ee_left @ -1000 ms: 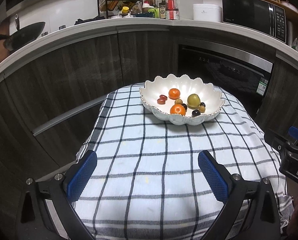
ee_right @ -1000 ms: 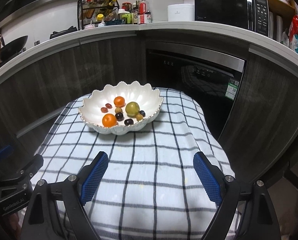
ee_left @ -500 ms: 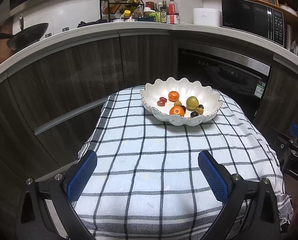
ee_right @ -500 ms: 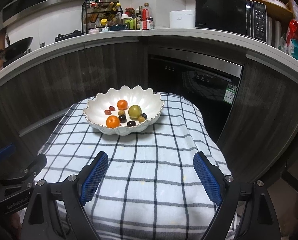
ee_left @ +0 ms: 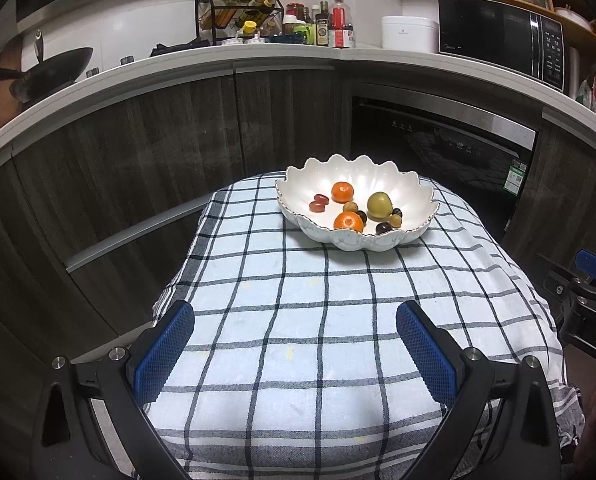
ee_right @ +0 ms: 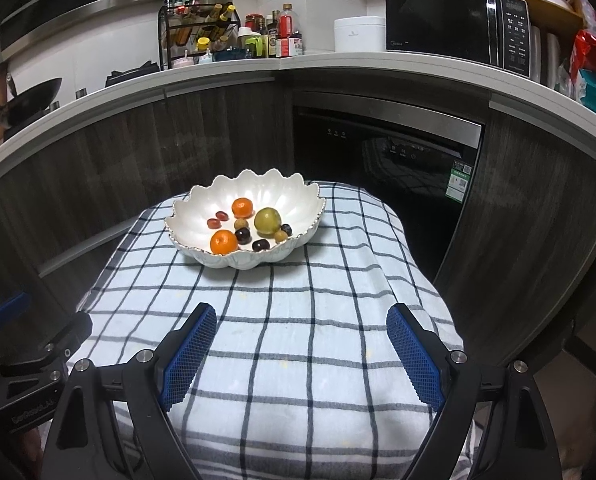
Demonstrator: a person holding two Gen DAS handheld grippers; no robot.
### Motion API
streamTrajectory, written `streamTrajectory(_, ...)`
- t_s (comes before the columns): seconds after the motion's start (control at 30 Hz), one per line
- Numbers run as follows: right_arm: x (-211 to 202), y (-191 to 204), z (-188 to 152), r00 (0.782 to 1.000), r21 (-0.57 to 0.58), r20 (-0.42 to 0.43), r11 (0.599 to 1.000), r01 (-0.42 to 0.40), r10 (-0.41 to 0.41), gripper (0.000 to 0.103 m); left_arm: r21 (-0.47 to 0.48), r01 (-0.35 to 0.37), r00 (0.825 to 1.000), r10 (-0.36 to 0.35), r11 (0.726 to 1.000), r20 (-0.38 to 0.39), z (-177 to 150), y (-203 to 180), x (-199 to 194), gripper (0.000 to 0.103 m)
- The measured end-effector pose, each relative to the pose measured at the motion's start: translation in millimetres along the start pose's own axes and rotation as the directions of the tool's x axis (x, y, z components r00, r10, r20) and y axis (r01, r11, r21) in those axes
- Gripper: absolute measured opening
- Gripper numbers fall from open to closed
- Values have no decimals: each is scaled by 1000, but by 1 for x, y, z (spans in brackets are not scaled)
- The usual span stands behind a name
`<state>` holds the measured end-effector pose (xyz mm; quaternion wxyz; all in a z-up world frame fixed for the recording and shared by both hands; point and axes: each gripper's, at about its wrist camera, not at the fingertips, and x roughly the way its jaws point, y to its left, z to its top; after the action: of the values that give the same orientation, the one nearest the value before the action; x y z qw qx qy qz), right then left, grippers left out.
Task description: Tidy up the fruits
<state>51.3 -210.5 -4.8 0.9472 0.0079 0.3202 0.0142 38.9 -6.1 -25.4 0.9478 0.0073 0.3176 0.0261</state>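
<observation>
A white scalloped bowl stands at the far end of a checked cloth. It holds two oranges, a green fruit, red fruits and several small dark and tan ones. The bowl also shows in the right wrist view. My left gripper is open and empty, well short of the bowl. My right gripper is open and empty, also well short of it.
Dark cabinets and a built-in oven stand behind the table. The counter above carries a spice rack, bottles, a white pot and a microwave. A wok sits at the far left.
Both grippers have drawn back and risen slightly; the bowl looks smaller and farther in both views. The fruits have not moved.
</observation>
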Motion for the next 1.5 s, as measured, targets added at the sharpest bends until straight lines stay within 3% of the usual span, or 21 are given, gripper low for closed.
streamTrajectory(1.5, 5, -6, -1, 1000, 33, -20, 999, -1, 1, 88, -16, 20, 999, -21, 1000, -29, -3, 1, 9, 103)
